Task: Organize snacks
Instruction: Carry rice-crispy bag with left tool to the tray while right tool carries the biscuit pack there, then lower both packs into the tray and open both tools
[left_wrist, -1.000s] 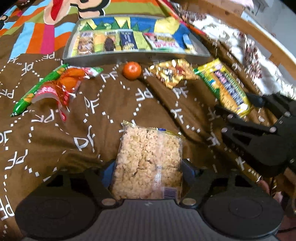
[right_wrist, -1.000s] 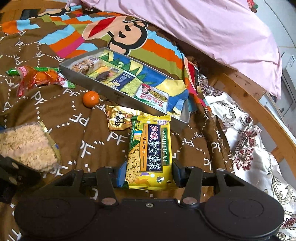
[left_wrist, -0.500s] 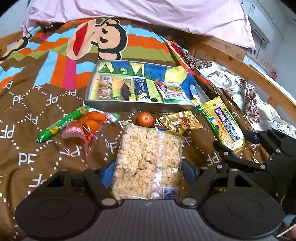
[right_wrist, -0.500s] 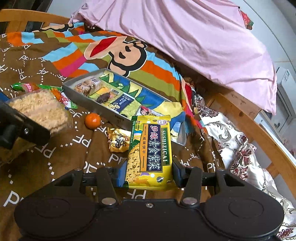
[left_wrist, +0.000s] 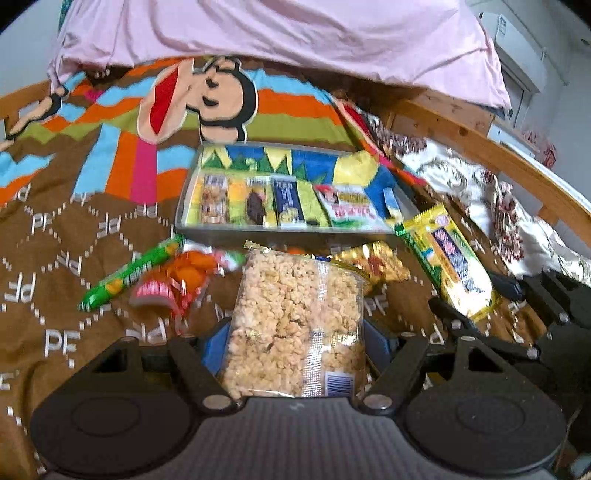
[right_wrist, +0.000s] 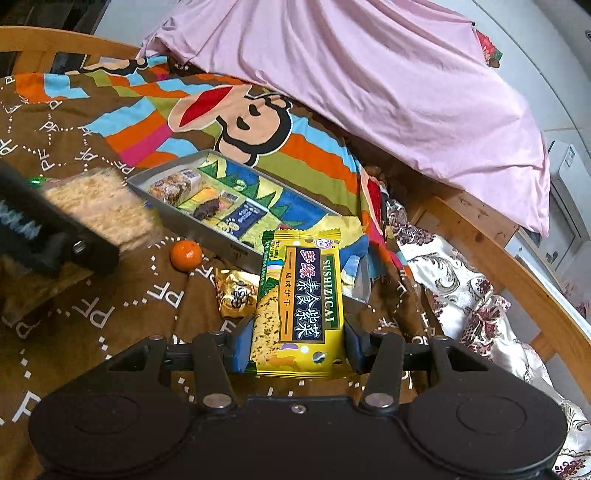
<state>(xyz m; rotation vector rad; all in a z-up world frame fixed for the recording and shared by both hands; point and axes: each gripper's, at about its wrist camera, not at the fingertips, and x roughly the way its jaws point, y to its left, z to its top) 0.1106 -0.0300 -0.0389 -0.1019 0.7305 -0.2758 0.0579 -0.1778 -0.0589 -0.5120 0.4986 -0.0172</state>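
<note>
My left gripper (left_wrist: 295, 345) is shut on a clear pack of puffed rice cake (left_wrist: 295, 325) and holds it above the bedspread, short of the grey snack tray (left_wrist: 280, 232). My right gripper (right_wrist: 295, 350) is shut on a yellow seaweed cracker pack (right_wrist: 299, 306), held up near the tray's (right_wrist: 207, 236) right end. The tray holds several small snack packs. The rice cake pack (right_wrist: 99, 210) and left gripper show at the left in the right wrist view. The cracker pack (left_wrist: 448, 262) shows at the right in the left wrist view.
On the brown bedspread lie an orange tangerine (right_wrist: 185, 254), a gold wrapped snack (right_wrist: 236, 295), a green stick pack (left_wrist: 129, 273) and an orange-red bag (left_wrist: 177, 280). A pink pillow (right_wrist: 369, 74) lies behind the tray. A wooden bed rail (right_wrist: 498, 258) runs along the right.
Both grippers have lifted their packs off the bedspread and moved up and toward the tray. The rice cake pack now hangs over the tangerine in the left wrist view.
</note>
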